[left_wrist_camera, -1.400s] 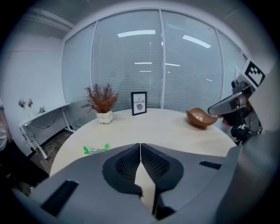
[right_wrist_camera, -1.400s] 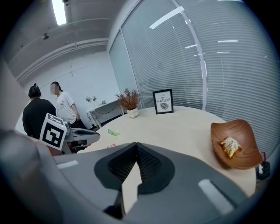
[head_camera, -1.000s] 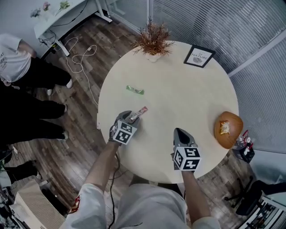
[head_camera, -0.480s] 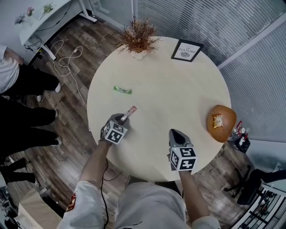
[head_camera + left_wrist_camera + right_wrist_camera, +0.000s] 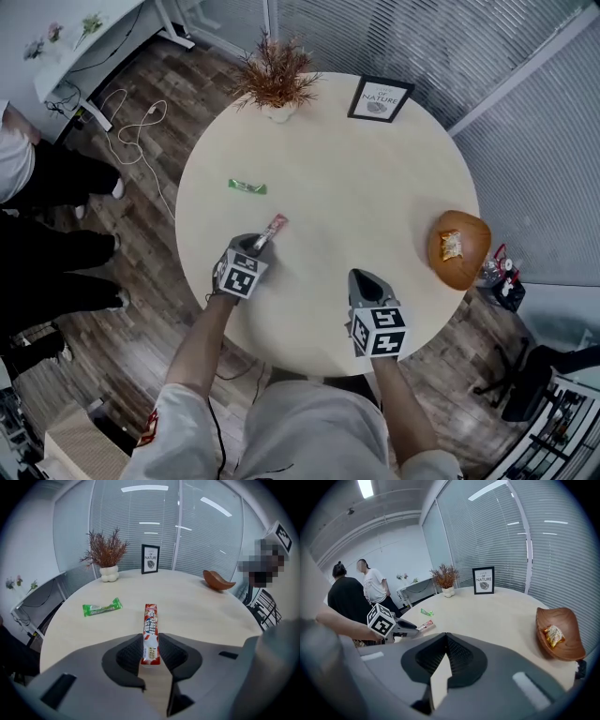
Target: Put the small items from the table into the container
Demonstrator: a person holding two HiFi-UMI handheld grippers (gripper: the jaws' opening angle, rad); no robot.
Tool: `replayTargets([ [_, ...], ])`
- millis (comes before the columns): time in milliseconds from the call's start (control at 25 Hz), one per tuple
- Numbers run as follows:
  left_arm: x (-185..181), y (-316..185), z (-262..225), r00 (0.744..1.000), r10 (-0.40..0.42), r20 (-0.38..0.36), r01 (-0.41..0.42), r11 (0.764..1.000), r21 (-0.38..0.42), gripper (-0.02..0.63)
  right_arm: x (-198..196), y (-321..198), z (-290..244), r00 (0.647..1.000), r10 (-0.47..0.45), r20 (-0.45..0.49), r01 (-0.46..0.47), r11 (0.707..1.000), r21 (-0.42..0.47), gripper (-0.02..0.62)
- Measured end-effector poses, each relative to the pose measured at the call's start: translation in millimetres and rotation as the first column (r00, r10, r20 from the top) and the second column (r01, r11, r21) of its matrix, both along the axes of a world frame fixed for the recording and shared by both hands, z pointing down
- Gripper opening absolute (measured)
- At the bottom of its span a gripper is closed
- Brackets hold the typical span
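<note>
Pinches the near end of a red-and-white snack bar [image 5: 150, 620] with the left gripper [image 5: 255, 242], both pads pressed against the long sides of the wrapper. Holds it low over the round table [image 5: 356, 187], close to that table's near left edge, with the bar's free end pointing toward the table's middle. Cannot tell whether it rests on the table top or is just lifted off it.

Carries nothing in the right gripper [image 5: 446, 637]: jaws pressed together at the tips, no gap and no item between them. Hovers with it at the table's near edge, more toward the table's right side, aimed across the top.

Leaves a green wrapped sweet [image 5: 247, 187] lying flat on the table's left part, farther in from the near edge than the red bar and apart from it.

Shows a brown wooden bowl [image 5: 464, 272] at the table's right rim, well apart from both grippers, with one orange-yellow snack packet [image 5: 453, 245] inside.

Has a dried plant in a white pot [image 5: 274, 84] at the table's far edge. Has also, on that same far edge toward the right, a black-framed card [image 5: 380, 97] standing upright.

Includes two people [image 5: 370, 588] standing on the wood floor off the table's left side.
</note>
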State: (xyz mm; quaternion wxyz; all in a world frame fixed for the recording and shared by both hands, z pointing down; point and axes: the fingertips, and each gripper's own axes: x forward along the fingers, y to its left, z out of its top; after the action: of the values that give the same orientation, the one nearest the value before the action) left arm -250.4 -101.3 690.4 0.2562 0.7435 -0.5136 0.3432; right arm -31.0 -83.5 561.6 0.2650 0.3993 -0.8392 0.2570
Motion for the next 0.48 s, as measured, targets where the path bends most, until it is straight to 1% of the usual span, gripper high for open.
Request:
replayTargets([
  [80, 19, -10, -16, 1.0, 0.008, -0.027, -0.007, 0.999, 0.034, 0.106, 5, 3, -1, 1.0, 0.016, 0.006, -0.016, 1.0, 0.003, 0.002],
  [160, 45, -22, -33, 0.998, 0.035, -0.052, -0.032, 0.997, 0.064, 0.106, 13, 3, -4, 0.999, 0.04, 0.014, -0.04, 0.999, 0.007, 0.002],
  [320, 110, -50, -62, 0.987, 0.136, -0.081, -0.125, 0.985, 0.119, 0.106, 42, 2, -12, 0.994, 0.104, 0.025, -0.105, 0.994, 0.024, 0.002],
  [480, 188, -69, -83, 0.964, 0.242, -0.106, -0.224, 0.962, 0.156, 0.106, 88, 2, -17, 0.979, 0.199, 0.031, -0.2, 0.979, 0.043, 0.002],
])
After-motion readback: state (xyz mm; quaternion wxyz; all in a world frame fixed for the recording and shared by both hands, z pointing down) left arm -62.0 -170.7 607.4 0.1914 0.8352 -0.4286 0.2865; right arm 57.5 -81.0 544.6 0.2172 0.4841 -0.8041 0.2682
